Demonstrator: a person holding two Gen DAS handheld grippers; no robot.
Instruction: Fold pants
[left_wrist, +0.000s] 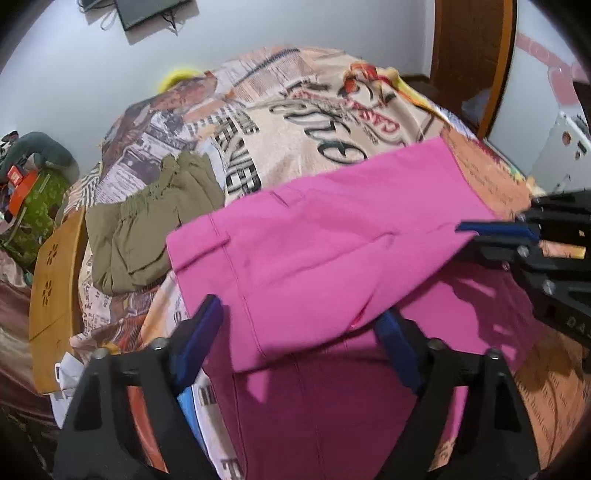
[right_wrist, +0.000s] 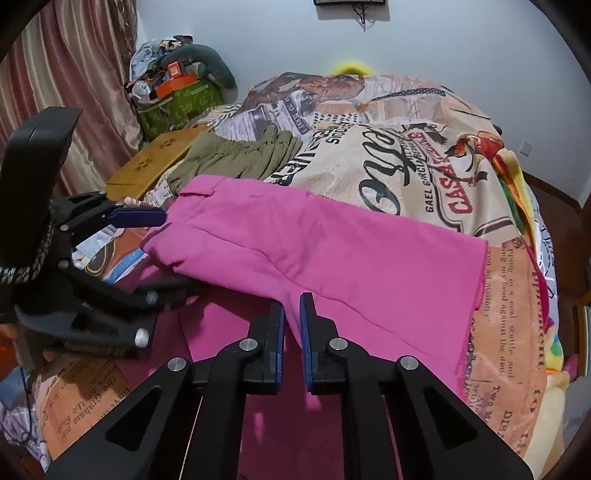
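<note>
Pink pants (left_wrist: 325, 236) lie on the printed bedspread (left_wrist: 295, 122), with their upper layer folded over a lower layer. My left gripper (left_wrist: 299, 332) is open, its blue-padded fingers (left_wrist: 199, 332) standing wide apart at the near edge of the folded layer. My right gripper (right_wrist: 291, 314) is shut on the near edge of the pink pants (right_wrist: 332, 251) and holds the fold slightly raised. It shows at the right of the left wrist view (left_wrist: 495, 232). The left gripper shows at the left of the right wrist view (right_wrist: 162, 251), its jaws apart around the pants' corner.
Folded olive-green pants (left_wrist: 155, 221) lie behind the pink ones, also in the right wrist view (right_wrist: 240, 155). A wooden board (left_wrist: 55, 295) lies at the bed's left edge. Cluttered bags (right_wrist: 177, 88) and a curtain (right_wrist: 74, 92) stand at the left. A wooden door (left_wrist: 472, 55) is at the back right.
</note>
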